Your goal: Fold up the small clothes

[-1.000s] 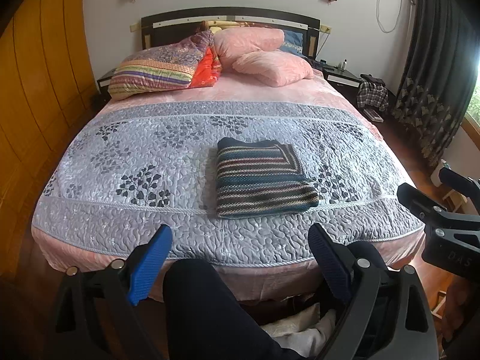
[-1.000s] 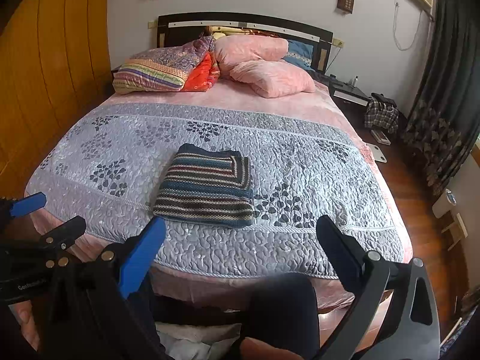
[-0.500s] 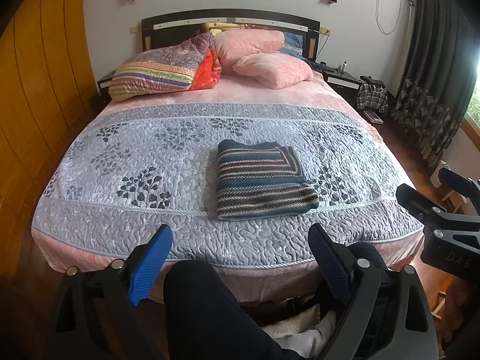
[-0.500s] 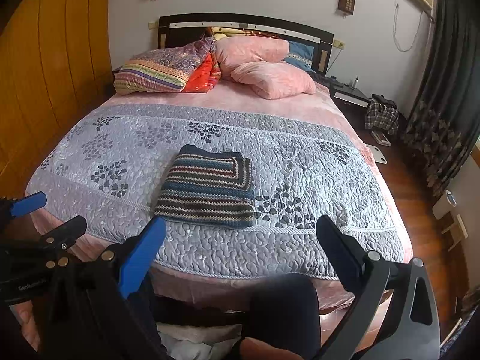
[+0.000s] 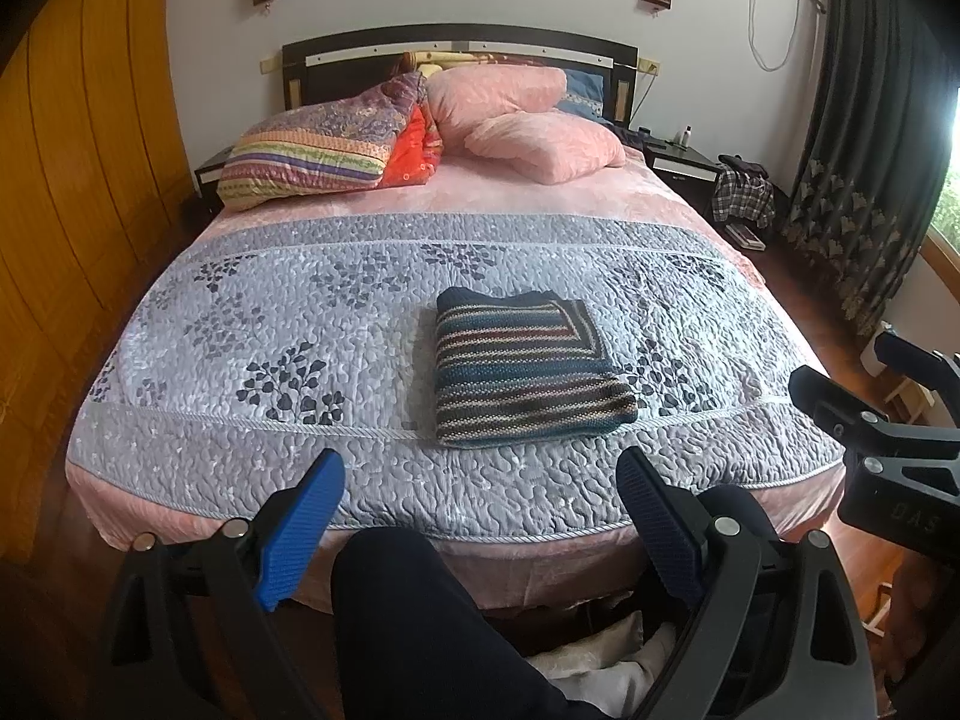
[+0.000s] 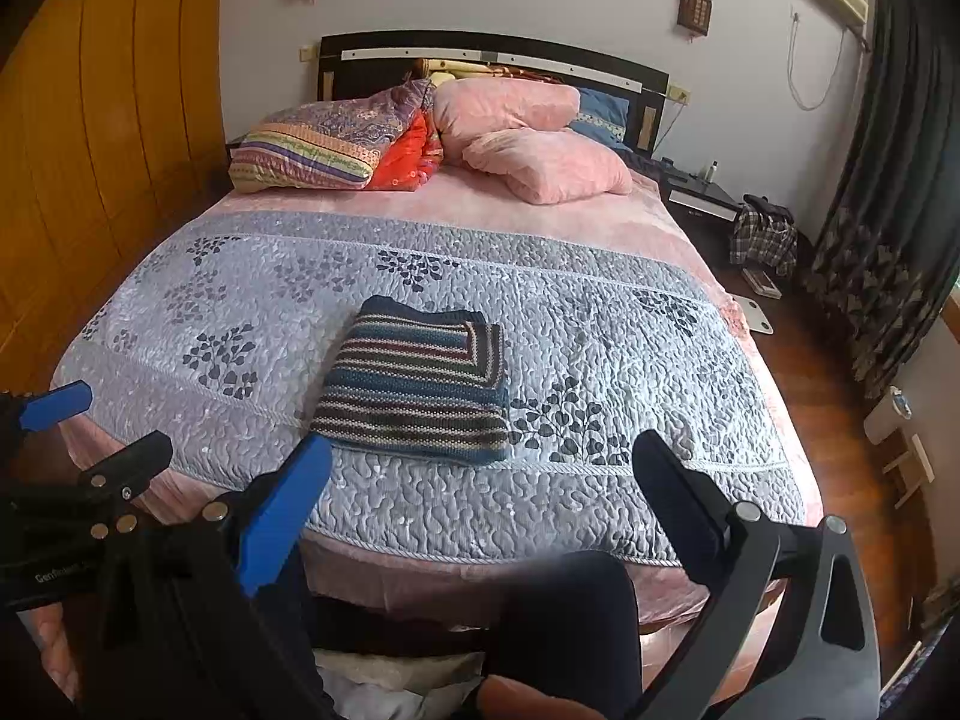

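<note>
A striped knitted garment (image 5: 525,369) (image 6: 420,387) lies folded into a neat rectangle on the grey quilted bedspread (image 5: 240,324) (image 6: 630,330), near the foot of the bed. My left gripper (image 5: 483,477) hangs open below the foot edge, well short of the garment, with nothing between its fingers. My right gripper (image 6: 483,459) is also open and empty, held back from the bed. Each gripper shows at the edge of the other's view. A person's dark-clad legs (image 5: 420,618) sit beneath both grippers.
Pink pillows (image 5: 540,144) and a patterned folded quilt (image 5: 318,150) lie at the headboard. A wooden wardrobe wall (image 5: 72,180) runs along the left. Dark curtains (image 5: 870,150), a nightstand (image 5: 684,165) and a checked cloth (image 5: 744,195) stand to the right on wooden floor.
</note>
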`<state>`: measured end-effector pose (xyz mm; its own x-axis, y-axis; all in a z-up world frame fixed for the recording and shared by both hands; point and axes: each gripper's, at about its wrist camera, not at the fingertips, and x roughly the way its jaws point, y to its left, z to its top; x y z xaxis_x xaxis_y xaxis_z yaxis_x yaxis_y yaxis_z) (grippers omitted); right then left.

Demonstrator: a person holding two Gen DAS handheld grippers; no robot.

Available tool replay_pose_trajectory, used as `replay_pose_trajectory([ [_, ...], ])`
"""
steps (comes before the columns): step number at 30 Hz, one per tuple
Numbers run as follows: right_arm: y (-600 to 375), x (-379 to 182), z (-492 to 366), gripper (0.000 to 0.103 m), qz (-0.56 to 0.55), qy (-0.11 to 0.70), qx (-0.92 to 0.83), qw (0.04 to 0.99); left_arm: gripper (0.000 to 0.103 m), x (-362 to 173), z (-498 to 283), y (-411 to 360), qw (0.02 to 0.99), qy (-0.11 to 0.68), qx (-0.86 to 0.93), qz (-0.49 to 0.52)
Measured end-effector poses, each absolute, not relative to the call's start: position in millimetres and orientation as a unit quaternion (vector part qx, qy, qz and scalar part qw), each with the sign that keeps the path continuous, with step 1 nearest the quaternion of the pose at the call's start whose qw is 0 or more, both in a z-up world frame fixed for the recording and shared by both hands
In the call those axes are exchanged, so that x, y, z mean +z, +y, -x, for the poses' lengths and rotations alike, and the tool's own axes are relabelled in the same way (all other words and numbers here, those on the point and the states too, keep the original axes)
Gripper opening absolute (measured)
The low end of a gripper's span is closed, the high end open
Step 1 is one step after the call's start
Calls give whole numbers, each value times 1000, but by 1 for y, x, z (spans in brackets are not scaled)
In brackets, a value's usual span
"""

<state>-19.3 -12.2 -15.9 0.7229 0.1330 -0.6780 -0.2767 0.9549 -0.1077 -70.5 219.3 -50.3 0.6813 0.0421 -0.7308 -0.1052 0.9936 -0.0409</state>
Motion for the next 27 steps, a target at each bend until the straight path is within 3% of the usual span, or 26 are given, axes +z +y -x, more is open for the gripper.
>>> replay_pose_trajectory([
  [27, -10, -13, 19, 100, 109, 348, 108, 925, 92, -48, 65, 220, 914, 401, 35, 43],
])
